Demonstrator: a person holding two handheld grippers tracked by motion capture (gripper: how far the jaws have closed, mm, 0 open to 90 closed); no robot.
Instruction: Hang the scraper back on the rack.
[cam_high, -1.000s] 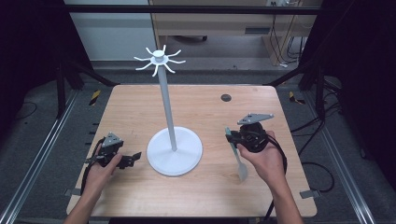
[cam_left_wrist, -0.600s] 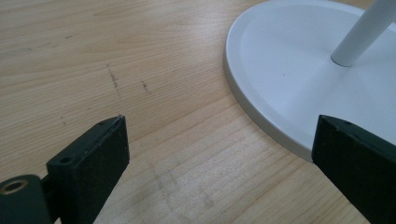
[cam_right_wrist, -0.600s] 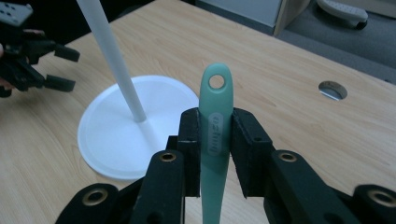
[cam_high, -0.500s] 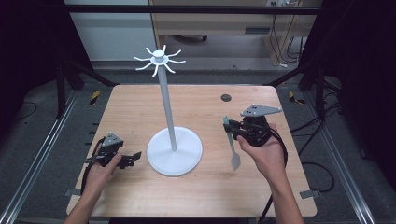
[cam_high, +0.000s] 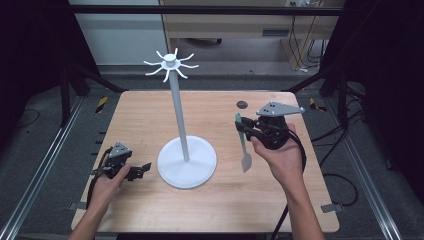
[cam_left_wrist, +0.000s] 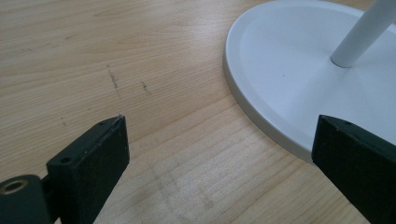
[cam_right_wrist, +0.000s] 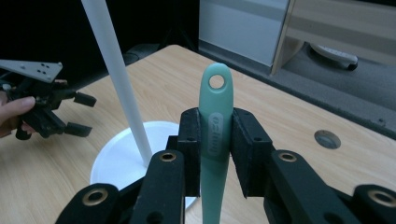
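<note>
A white stand rises from a round base (cam_high: 187, 161) at the table's middle, its thin pole (cam_high: 179, 110) ending in a ring of curved hooks (cam_high: 170, 64). To its right, my right gripper (cam_high: 243, 128) is shut on the handle of a pale green spatula (cam_high: 244, 147), which hangs upright with its blade down, above the wood. In the right gripper view the handle (cam_right_wrist: 215, 116) stands between the pads, its hanging hole on top. My left gripper (cam_high: 142, 169) rests low on the table left of the base, open, with nothing between its jaws (cam_left_wrist: 219, 154).
A small dark round disc (cam_high: 242, 104) lies at the table's far right part. The wooden table (cam_high: 150, 115) ends in metal rails on both sides. The stand's base (cam_left_wrist: 289, 79) lies just ahead of the left gripper.
My right gripper has risen with the spatula, and the blade now hangs higher over the table. The left gripper has stayed where it was.
</note>
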